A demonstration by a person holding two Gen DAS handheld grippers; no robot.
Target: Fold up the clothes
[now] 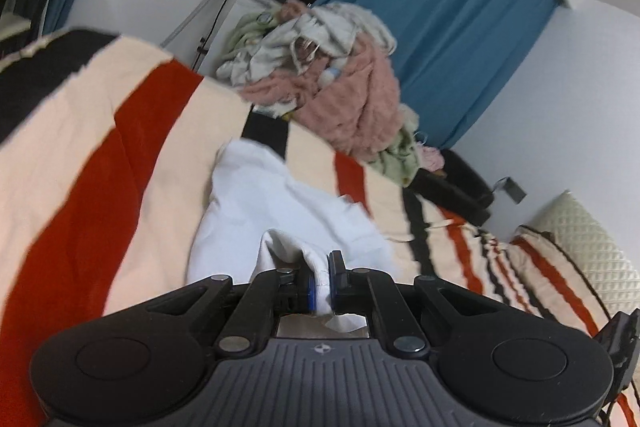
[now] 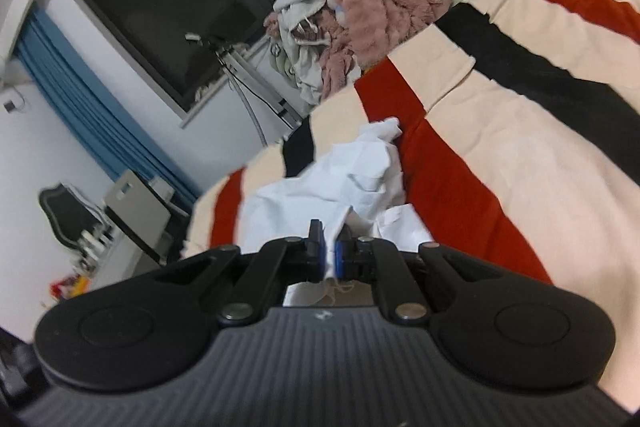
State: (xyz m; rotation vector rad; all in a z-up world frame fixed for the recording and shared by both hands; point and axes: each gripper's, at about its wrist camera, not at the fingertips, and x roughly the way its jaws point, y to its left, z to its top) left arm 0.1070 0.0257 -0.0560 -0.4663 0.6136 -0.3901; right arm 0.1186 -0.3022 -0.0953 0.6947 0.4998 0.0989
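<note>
Left wrist and right wrist views each show a hand-held gripper (image 1: 320, 277) (image 2: 329, 253) clamped on white garment (image 1: 280, 211) (image 2: 340, 183).

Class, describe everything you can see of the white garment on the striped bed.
The white cloth garment is plain, thin-looking fabric, crumpled and not yet folded. It lies on the cream, red and black striped blanket. The left gripper and right gripper each pinch a bunched edge. Its type cannot be told.
</note>
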